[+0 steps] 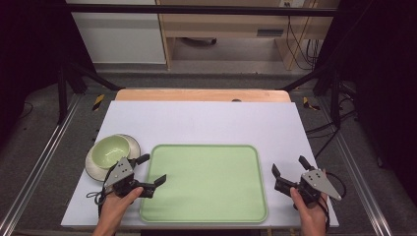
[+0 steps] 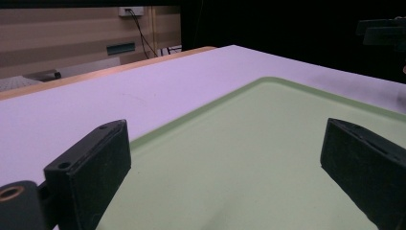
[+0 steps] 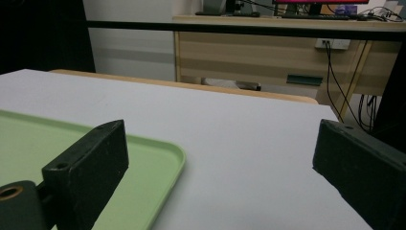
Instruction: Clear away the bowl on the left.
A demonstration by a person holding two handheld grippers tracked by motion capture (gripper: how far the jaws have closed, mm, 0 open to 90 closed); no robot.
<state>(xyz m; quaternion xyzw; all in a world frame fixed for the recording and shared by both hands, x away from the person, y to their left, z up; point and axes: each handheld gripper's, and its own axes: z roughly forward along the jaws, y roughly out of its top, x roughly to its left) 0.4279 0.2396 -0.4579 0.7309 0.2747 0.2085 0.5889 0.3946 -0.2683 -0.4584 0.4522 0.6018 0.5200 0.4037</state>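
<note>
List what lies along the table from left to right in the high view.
Saucer carrying a green bowl → left gripper, jaws apart at the tray's left edge → green tray → right gripper, jaws apart over the white tabletop.

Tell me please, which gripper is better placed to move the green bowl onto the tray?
The left gripper. It is open beside the bowl, which sits on a plate left of the tray. The right gripper is across the tray.
</note>
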